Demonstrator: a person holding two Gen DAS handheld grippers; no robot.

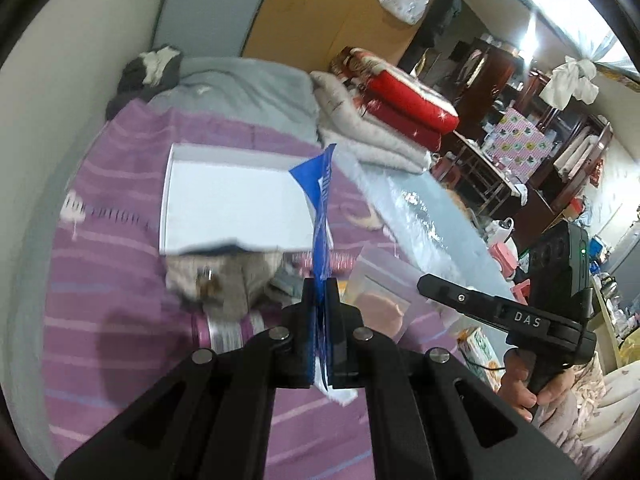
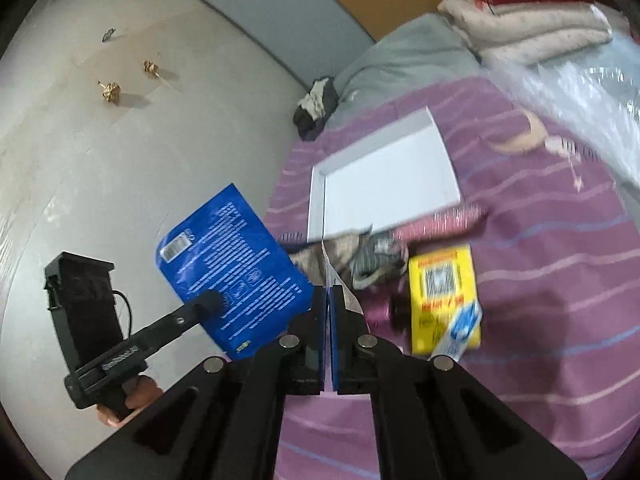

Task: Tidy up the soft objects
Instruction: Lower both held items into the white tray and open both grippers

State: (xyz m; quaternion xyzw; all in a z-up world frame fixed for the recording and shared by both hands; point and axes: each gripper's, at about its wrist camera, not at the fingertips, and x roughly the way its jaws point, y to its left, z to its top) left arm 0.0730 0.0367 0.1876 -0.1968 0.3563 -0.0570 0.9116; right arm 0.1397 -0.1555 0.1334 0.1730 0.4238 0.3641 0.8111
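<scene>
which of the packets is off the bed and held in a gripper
The blue packet: the left gripper is shut on its edge and holds it up in the air. The yellow packet lies flat on the purple bedspread, ungripped.

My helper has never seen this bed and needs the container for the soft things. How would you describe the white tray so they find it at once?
Start at the bed's purple striped cover. In its middle lies the white tray, flat and rectangular with a low raised rim, just beyond the crumpled grey-beige cloth. It is the only plain white, rigid thing there; the yellow packet nearby is printed.
</scene>
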